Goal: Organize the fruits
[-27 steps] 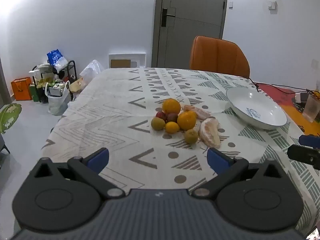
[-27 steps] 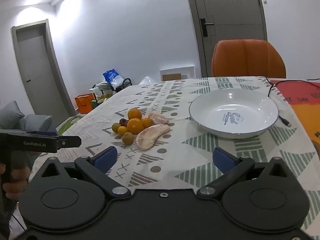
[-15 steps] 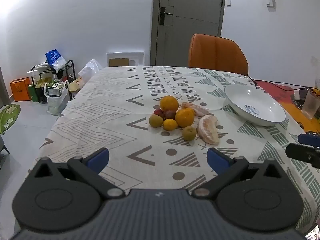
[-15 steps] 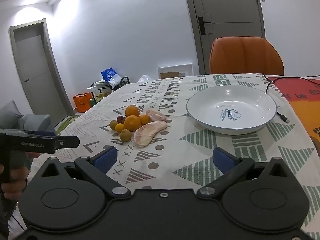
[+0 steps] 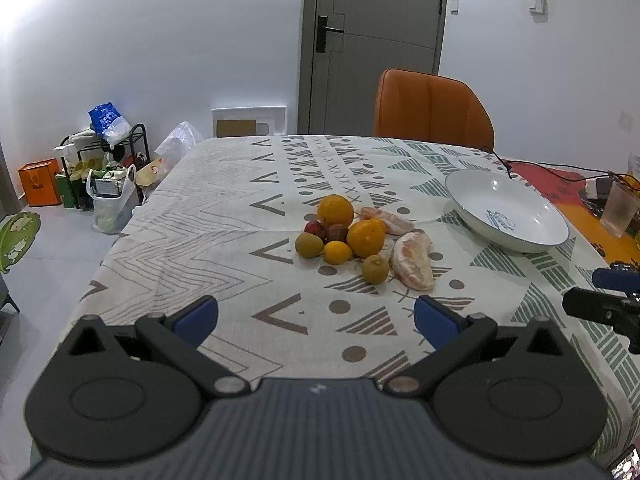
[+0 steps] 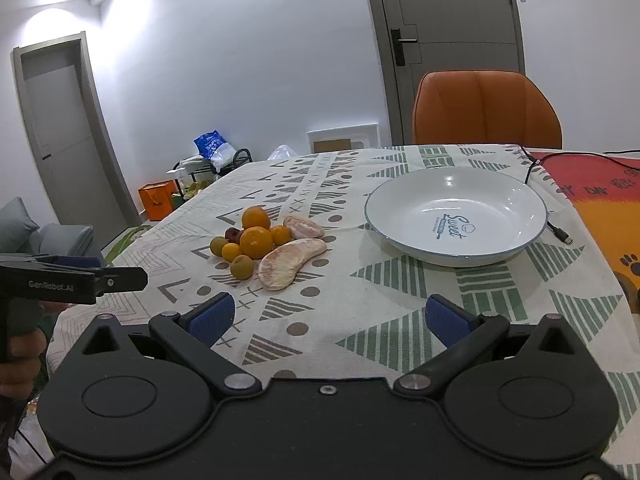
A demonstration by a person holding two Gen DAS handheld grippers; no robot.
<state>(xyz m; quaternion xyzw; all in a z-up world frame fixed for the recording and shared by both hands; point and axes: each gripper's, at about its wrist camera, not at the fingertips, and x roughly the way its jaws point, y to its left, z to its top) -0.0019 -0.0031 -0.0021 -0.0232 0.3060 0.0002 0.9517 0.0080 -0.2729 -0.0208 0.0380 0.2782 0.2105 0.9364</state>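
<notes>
A pile of fruit sits mid-table: two oranges [image 5: 335, 210] [image 6: 256, 241], small yellow-green fruits [image 5: 375, 269] [image 6: 241, 267], dark red plums [image 5: 314, 227] and two peeled pomelo segments [image 5: 413, 261] [image 6: 291, 262]. An empty white plate [image 5: 505, 211] [image 6: 456, 213] stands to the right of the pile. My left gripper [image 5: 316, 315] is open and empty, short of the fruit. My right gripper [image 6: 327, 317] is open and empty, near the table's front, between pile and plate.
An orange chair [image 5: 432, 109] stands at the far table edge before a grey door. A black cable [image 6: 538, 160] lies by the plate on a red-orange mat [image 6: 600, 200]. A plastic cup [image 5: 619, 208] stands far right. Bags and a rack [image 5: 104, 168] are on the floor at left.
Both grippers have drifted slightly, so the fruit and plate sit a little lower and nearer in view. Both stay open; nothing on the table has moved.
</notes>
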